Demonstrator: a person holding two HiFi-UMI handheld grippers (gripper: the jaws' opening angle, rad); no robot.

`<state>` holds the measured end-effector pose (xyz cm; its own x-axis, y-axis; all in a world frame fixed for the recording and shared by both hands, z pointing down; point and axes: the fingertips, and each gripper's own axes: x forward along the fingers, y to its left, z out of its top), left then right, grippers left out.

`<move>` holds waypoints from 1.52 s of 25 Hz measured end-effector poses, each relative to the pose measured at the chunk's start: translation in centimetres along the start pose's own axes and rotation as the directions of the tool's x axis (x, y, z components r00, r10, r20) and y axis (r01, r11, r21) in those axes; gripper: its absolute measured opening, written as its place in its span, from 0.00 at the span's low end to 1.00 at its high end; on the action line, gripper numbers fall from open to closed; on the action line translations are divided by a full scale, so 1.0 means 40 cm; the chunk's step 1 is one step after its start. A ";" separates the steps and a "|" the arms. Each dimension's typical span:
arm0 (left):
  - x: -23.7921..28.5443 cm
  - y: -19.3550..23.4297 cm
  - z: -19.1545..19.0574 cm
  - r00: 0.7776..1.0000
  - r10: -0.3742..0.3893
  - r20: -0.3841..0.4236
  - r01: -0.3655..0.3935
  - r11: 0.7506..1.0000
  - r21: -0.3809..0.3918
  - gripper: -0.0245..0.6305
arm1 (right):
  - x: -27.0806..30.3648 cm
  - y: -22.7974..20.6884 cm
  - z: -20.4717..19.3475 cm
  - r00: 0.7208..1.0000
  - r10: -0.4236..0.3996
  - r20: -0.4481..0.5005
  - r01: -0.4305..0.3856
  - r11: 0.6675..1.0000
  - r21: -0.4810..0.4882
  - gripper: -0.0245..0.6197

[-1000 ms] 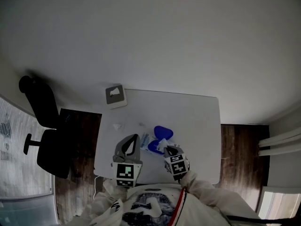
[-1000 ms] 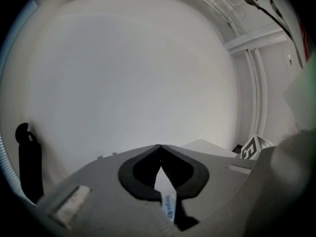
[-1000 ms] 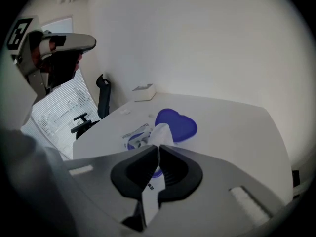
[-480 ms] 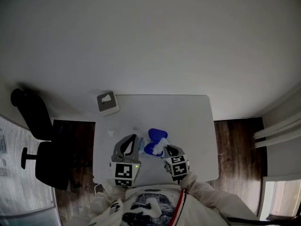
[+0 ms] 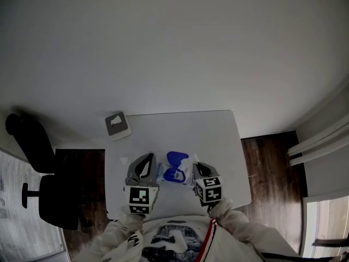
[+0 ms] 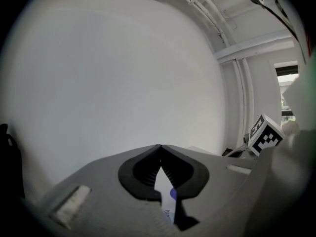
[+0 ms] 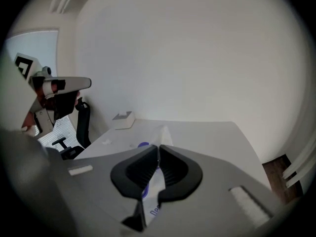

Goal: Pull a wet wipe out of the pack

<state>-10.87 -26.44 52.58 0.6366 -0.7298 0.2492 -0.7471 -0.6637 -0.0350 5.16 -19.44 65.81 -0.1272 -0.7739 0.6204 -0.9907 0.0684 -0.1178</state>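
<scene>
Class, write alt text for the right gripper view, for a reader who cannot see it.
The right gripper is shut on a white sheet, seemingly the wet wipe, with the blue-printed pack showing in the gap behind the jaw tips. Beyond lie a white table, a small box and a black office chair.
</scene>
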 end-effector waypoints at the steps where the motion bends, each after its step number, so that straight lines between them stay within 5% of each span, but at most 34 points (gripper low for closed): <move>1: 0.002 0.003 0.005 1.000 -0.002 0.005 0.002 1.000 0.002 0.04 | -0.005 -0.001 0.013 1.000 -0.007 0.010 0.007 1.000 0.000 0.06; 10: -0.002 0.039 0.042 0.999 -0.013 0.044 0.013 1.000 0.016 0.04 | -0.078 -0.013 0.163 0.985 -0.055 0.163 0.049 0.998 0.039 0.06; 21: -0.021 0.068 0.102 0.993 -0.031 0.110 0.028 0.999 0.023 0.04 | -0.206 0.022 0.329 0.929 -0.091 0.358 0.076 0.995 0.058 0.05; 28: -0.039 0.060 0.109 0.991 -0.048 0.121 0.046 0.999 0.018 0.04 | -0.277 0.041 0.372 0.890 -0.111 0.442 0.091 0.994 0.064 0.05; 38: -0.068 0.036 0.103 0.991 -0.018 0.132 0.018 1.000 0.001 0.04 | -0.331 0.065 0.388 0.875 -0.086 0.477 0.093 0.996 0.009 0.05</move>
<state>-12.89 -26.08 47.85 0.6694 -0.7332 0.1196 -0.7356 -0.6767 -0.0312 5.02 -18.77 45.26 -0.0031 -0.9831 0.1830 -0.9978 -0.0092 -0.0663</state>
